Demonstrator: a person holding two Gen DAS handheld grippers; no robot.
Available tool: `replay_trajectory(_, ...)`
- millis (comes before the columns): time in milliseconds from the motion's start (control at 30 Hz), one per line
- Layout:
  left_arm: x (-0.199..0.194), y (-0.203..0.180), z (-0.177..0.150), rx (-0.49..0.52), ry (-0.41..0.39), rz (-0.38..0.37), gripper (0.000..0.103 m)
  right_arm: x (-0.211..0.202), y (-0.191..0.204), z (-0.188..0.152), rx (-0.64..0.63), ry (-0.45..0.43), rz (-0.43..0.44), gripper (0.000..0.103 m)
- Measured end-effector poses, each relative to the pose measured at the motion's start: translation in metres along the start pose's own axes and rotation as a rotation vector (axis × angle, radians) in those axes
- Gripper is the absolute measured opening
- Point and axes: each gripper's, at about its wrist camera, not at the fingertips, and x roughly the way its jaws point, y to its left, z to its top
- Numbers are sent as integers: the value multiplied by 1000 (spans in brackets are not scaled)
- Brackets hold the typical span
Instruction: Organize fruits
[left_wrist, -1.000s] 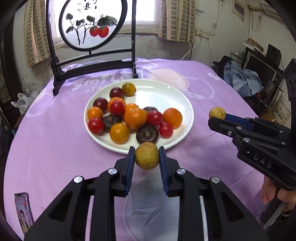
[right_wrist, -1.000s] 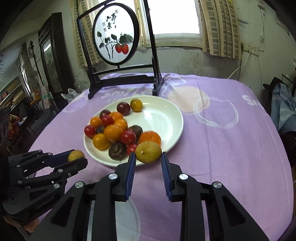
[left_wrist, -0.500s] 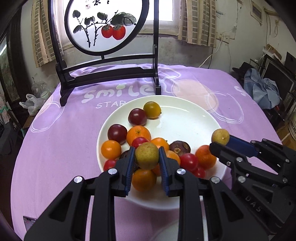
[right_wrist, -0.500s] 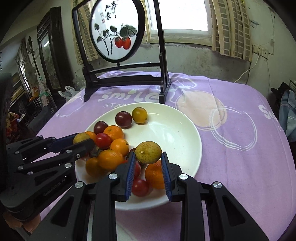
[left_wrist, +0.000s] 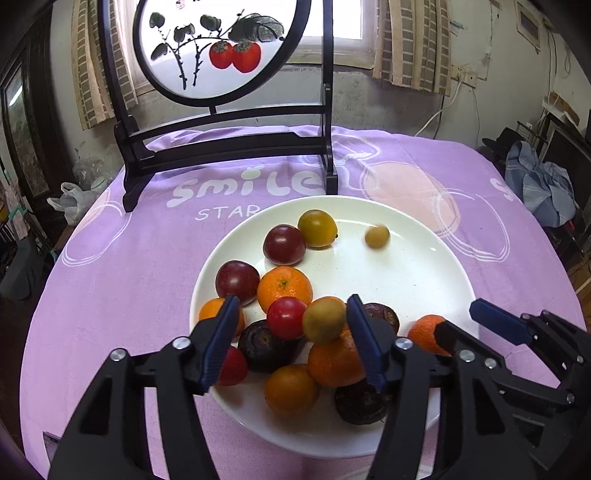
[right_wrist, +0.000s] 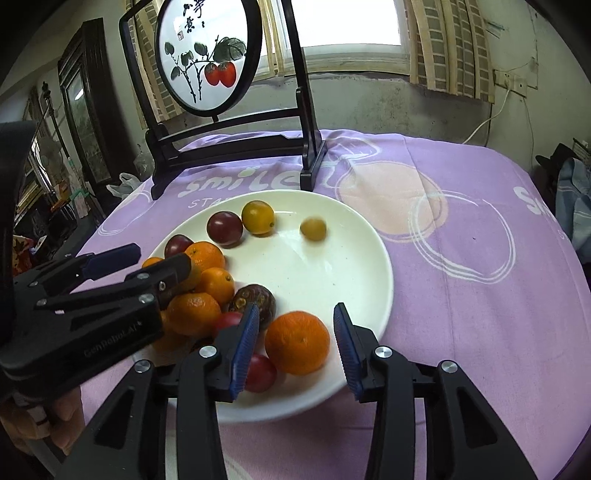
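Note:
A white plate (left_wrist: 424, 280) on the purple tablecloth holds several oranges, red tomatoes and dark purple fruits. My left gripper (left_wrist: 291, 328) is open over the near pile; a yellow-green fruit (left_wrist: 324, 319) sits on the pile against its right finger. My right gripper (right_wrist: 293, 341) is open and empty over the plate's (right_wrist: 354, 266) near rim, with an orange (right_wrist: 297, 347) below it. A small yellow fruit (left_wrist: 376, 237), blurred, lies on the bare far part of the plate; it also shows in the right wrist view (right_wrist: 313, 229).
A black wooden stand (left_wrist: 229, 147) with a round persimmon painting stands at the table's far side. Clothes (left_wrist: 535, 184) and clutter lie off the table at right. A plastic bag (left_wrist: 72, 201) lies off the left edge.
Both grippers moved forward over the plate and opened. The left one's fruit dropped onto the pile; the right one's fruit is out of its fingers and blurred on the plate's far part.

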Motion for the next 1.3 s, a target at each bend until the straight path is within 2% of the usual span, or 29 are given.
replay_trajectory(300,-24,9,-17,-42,-23,-8,73,-28,1,-16,1,-29,19,48)
replay_trajectory(533,-50,6,-42,-16,-30,-17,75,-48,2,-36,5,-31,16,48)
replay_trajectory(633,-64,6,-55,-19,-49,-25,79,-58,5,-48,6,-29,13,56)
replay_trajectory(800,-83,4,-78,-17,-51,-49,81,-71,10,-64,-8,-30,-7,61)
replay_trajectory(867,-91,4,-88,-19,-56,-51,83,-78,10,-72,-6,-41,-20,73)
replay_trajectory(933,-98,5,-96,-20,-67,-51,86,-83,10,-78,-2,-46,-24,80)
replay_trajectory(1300,-121,3,-128,-10,-73,-54,88,-98,3,-103,34,-35,-26,83)
